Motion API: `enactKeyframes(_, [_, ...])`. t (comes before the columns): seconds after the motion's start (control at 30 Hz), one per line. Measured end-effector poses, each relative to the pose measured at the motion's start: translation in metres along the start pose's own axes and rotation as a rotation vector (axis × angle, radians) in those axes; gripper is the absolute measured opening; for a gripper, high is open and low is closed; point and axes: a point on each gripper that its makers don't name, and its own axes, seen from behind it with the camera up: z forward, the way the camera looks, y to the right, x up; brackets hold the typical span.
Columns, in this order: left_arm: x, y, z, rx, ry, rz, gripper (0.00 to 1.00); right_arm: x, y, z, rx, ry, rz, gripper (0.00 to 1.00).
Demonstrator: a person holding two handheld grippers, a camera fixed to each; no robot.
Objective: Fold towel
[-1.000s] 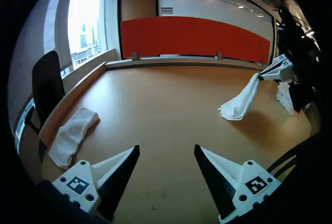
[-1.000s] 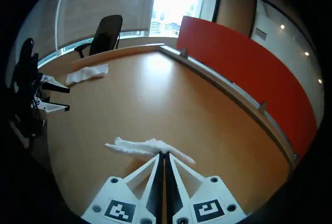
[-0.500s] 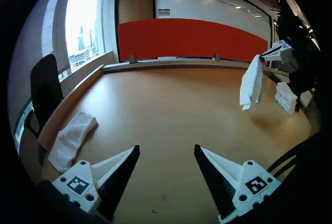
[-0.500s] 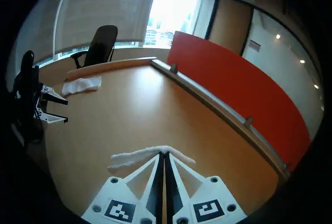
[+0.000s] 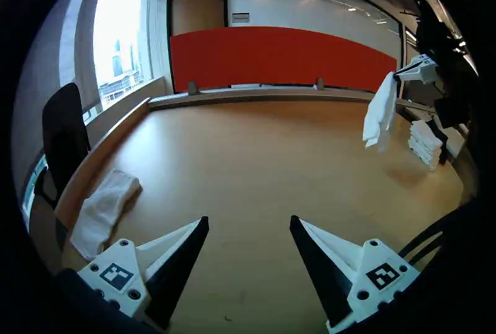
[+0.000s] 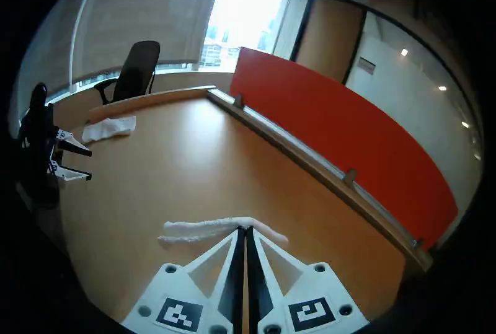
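A broad light-brown wooden counter point(image 5: 260, 160) spread across the scene. A long red partition panel point(image 5: 279, 58) bounded its far edge, and a black office chair point(image 5: 62, 129) stood off its left edge beside a bright window point(image 5: 118, 36). The white-and-black left gripper point(image 5: 248, 219) hovered low over the near part of the counter, its fingers spread wide with nothing between them. In the right gripper view it appeared far off at the left side. The fingers of the right gripper point(image 6: 243, 232) were pressed together with only a thin dark slit between them, pinching a white cloth towel point(image 6: 217, 227) that lay bunched across their tips. In the left gripper view that towel hung limp from the right gripper at the far right, raised clear of the counter, with its shadow on the wood below. Near it, by the counter's right edge, sat a stack of folded white towels point(image 5: 425, 142). Well apart from these, near the left edge by the chair, a crumpled white towel point(image 5: 102, 210) lay loose on the counter.
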Motion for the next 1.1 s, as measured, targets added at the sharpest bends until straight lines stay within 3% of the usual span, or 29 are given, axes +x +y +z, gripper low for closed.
enactKeyframes(0.4, [0.004,0.002,0.006,-0.004,-0.005,0.006,0.98,-0.021,0.06,-0.026,-0.068,-0.029,0.051,0.01])
enactKeyframes(1.1, [0.01,0.005,0.015,-0.001,-0.021,0.028,0.98,-0.064,0.151,-0.056,-0.165,-0.104,0.121,0.01])
